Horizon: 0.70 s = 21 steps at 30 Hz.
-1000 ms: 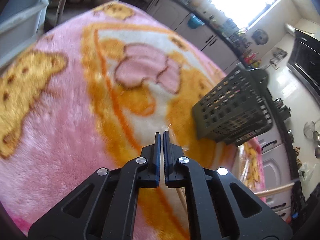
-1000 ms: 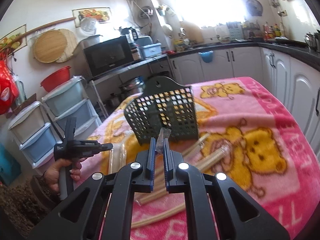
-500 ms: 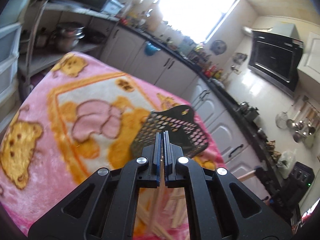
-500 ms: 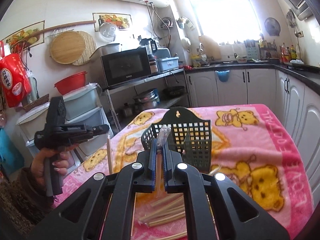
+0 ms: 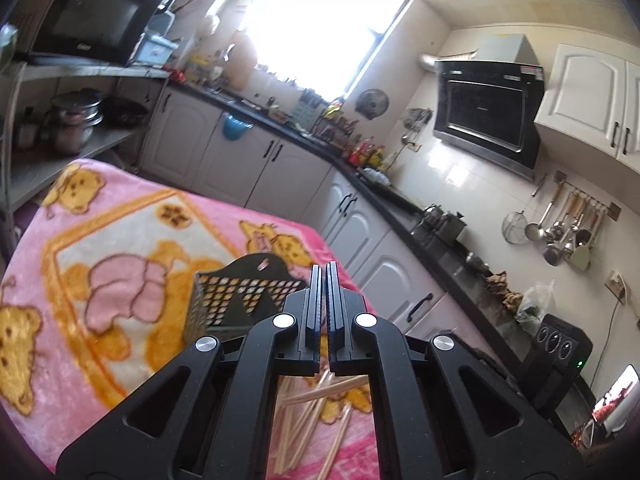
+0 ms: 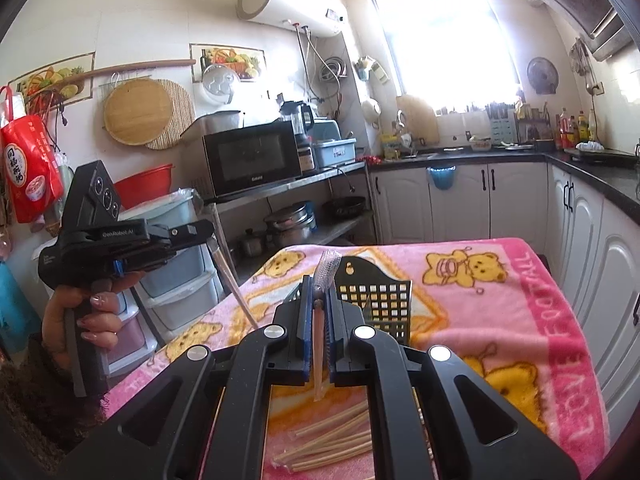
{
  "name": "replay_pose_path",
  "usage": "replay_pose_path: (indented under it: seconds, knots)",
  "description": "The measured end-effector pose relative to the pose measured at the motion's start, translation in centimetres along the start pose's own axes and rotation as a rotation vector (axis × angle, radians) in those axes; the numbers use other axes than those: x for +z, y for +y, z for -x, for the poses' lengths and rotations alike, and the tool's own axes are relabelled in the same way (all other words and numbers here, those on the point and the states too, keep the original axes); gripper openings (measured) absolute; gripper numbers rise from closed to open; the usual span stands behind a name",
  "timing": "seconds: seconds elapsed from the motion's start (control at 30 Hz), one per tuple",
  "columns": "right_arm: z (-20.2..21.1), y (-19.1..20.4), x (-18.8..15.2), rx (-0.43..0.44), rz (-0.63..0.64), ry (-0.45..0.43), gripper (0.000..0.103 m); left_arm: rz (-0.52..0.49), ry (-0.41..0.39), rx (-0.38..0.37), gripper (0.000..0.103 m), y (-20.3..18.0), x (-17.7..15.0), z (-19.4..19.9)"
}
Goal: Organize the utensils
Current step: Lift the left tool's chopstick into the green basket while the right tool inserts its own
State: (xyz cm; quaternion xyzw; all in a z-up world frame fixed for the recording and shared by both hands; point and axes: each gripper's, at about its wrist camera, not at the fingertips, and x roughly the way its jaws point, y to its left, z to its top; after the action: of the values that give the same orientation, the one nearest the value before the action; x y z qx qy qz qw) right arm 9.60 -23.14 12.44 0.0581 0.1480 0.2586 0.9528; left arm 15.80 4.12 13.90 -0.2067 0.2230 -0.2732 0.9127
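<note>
Right fingers [image 6: 318,304] clamped on wrapped chopsticks [image 6: 319,344], lower end cut off, left fingers [image 5: 324,296] clenched on another pair [image 6: 230,276].

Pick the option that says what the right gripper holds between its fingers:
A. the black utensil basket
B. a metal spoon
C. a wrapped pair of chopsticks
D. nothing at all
C: in the right wrist view the right gripper is shut on a wrapped pair of chopsticks, whose clear wrapper sticks up past the fingertips, while the black utensil basket stands beyond on the pink blanket.
</note>
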Motion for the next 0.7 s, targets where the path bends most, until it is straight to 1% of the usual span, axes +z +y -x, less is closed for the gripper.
replay_pose_path:
  seconds: [0.13,0.33,0.5,0.7]
  knots:
    - [0.5,-0.3,0.9,-0.011,0.003,-0.033,0.006,-0.011,-0.017,-0.032,0.0,-1.3,1.0,-0.4]
    - [1.1,-0.6,3.0,-0.027,0.019,-0.094,0.006,-0.045,-0.066,-0.067,0.0,-3.5,3.3,-0.7]
    - [1.2,-0.7,5.2,-0.044,0.044,-0.144,0.006,-0.079,-0.133,-0.057,0.0,-4.9,5.3,-0.3]
    - [0.4,-1.5,7.6,-0.075,0.059,-0.188,0.006,-0.104,-0.185,-0.025,0.0,-5.4,7.0,-0.5]
